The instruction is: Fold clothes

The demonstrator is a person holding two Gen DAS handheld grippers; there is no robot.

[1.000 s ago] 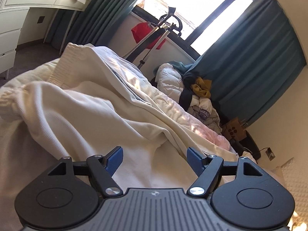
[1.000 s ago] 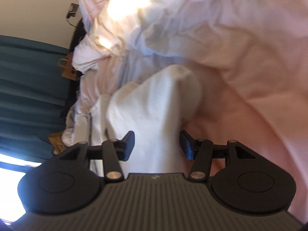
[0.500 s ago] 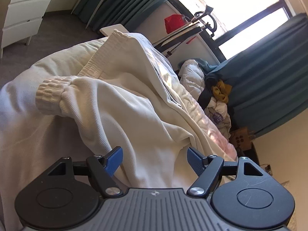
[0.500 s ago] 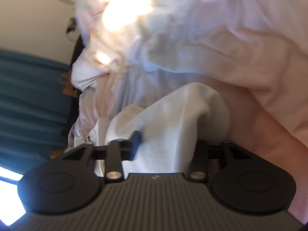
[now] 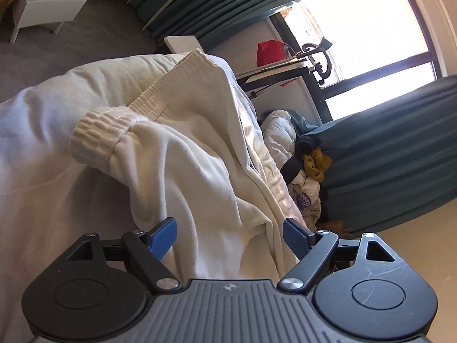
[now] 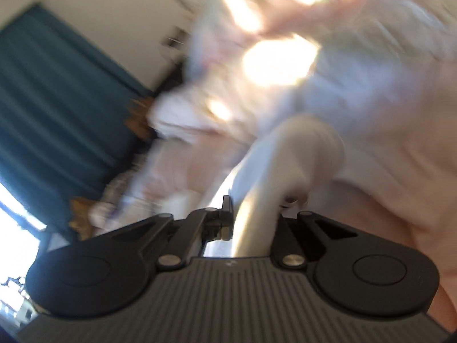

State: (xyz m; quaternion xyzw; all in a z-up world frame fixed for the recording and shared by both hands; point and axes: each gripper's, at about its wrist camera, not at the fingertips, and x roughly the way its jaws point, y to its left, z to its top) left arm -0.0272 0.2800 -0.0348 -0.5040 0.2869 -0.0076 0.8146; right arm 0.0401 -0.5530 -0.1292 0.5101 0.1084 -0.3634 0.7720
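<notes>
A cream zip-up sweatshirt (image 5: pixel 182 154) lies spread on the bed, its ribbed cuff (image 5: pixel 97 137) and ribbed hem (image 5: pixel 177 83) turned toward the floor side. My left gripper (image 5: pixel 230 235) stands open just over the garment's body, blue pads wide apart with cloth bulging between them, not pinched. In the blurred right wrist view, my right gripper (image 6: pixel 255 208) is shut on a fold of the same cream sweatshirt (image 6: pixel 297 154), which rises in a hump ahead of the jaws.
Pink bedding (image 6: pixel 394 131) covers the bed around the sweatshirt. A heap of other clothes (image 5: pixel 305 171) lies against teal curtains (image 5: pixel 394 148) by the window. A drying rack (image 5: pixel 285 71) with a red item and white drawers (image 5: pixel 54 3) stand beyond the bed.
My right gripper closed on the sweatshirt fold and swung quickly, blurring its view. My left gripper stayed open and shifted along the garment, so the cuff came closer.
</notes>
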